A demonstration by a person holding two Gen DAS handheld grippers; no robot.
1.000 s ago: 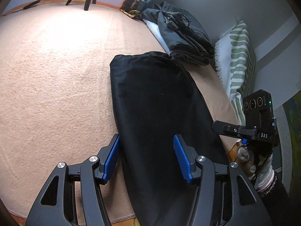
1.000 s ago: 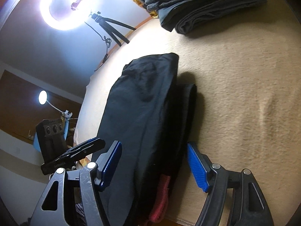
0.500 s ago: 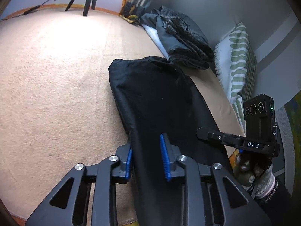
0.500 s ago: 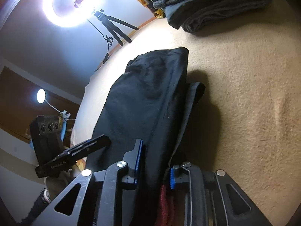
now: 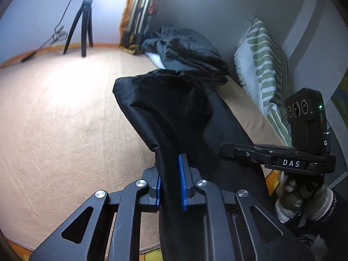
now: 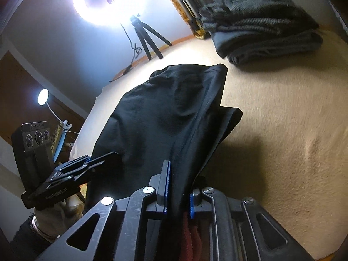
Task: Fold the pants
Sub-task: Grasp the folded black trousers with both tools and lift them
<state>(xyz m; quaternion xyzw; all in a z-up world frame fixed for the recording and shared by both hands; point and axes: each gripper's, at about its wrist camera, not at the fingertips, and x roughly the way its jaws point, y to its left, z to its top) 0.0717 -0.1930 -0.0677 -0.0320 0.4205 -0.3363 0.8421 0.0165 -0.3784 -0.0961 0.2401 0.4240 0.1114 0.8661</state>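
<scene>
Black pants point(image 5: 174, 113) lie lengthwise on a beige blanket point(image 5: 54, 119), their near end raised off it. My left gripper point(image 5: 169, 161) is shut on the near left edge, the cloth pinched between its blue pads. In the right wrist view my right gripper point(image 6: 178, 180) is closing its jaws on the near right edge of the pants point(image 6: 163, 113), with the pads pressing the bunched fabric. Each gripper shows in the other's view: the right gripper point(image 5: 224, 148) at right, the left gripper point(image 6: 104, 156) at left. A lower layer of the pants sticks out to the right.
A stack of folded dark clothes point(image 5: 191, 58) sits past the far end of the pants. A green-striped pillow point(image 5: 265, 69) leans on the wall at right. A ring light on a tripod point(image 6: 102, 0) stands at the blanket's far edge. Red fabric point(image 6: 189, 235) hangs under my right gripper.
Both grippers went from wide open astride the near end of the pants to clamped on the fabric. Both then rose, lifting the near end so the cloth now slopes up.
</scene>
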